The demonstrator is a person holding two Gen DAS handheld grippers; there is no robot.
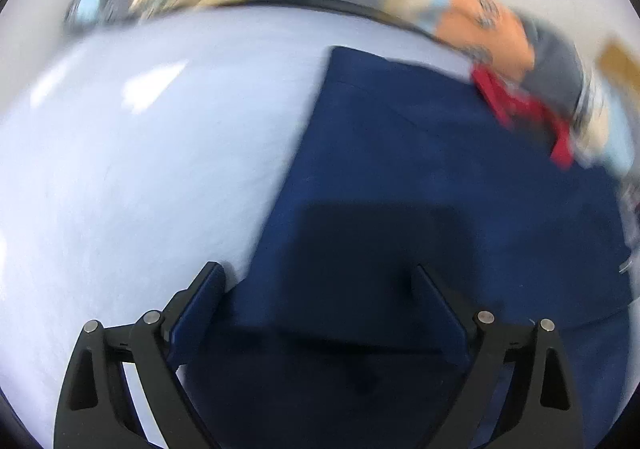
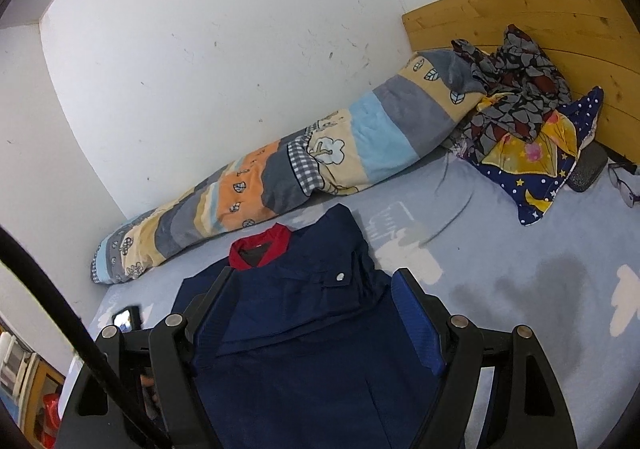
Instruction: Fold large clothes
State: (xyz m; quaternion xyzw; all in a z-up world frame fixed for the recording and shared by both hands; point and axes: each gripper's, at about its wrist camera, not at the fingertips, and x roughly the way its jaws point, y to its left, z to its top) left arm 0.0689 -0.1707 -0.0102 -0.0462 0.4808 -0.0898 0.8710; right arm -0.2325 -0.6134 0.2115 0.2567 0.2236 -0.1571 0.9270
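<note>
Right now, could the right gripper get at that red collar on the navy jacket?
Probably yes. The right gripper is open over the navy jacket, and the red collar lies uncovered just ahead, with nothing between them.

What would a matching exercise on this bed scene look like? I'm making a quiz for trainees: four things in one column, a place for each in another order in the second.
Things:
1. jacket
2. quilt
3. glasses
4. phone

Places:
A. rolled up along the wall
B. near the headboard, at the right edge of the right wrist view
C. flat on the sheet, right in front of the open right hand-held gripper
D. on the sheet left of the jacket, screen lit

Pairs: 1-C, 2-A, 3-B, 4-D
</note>
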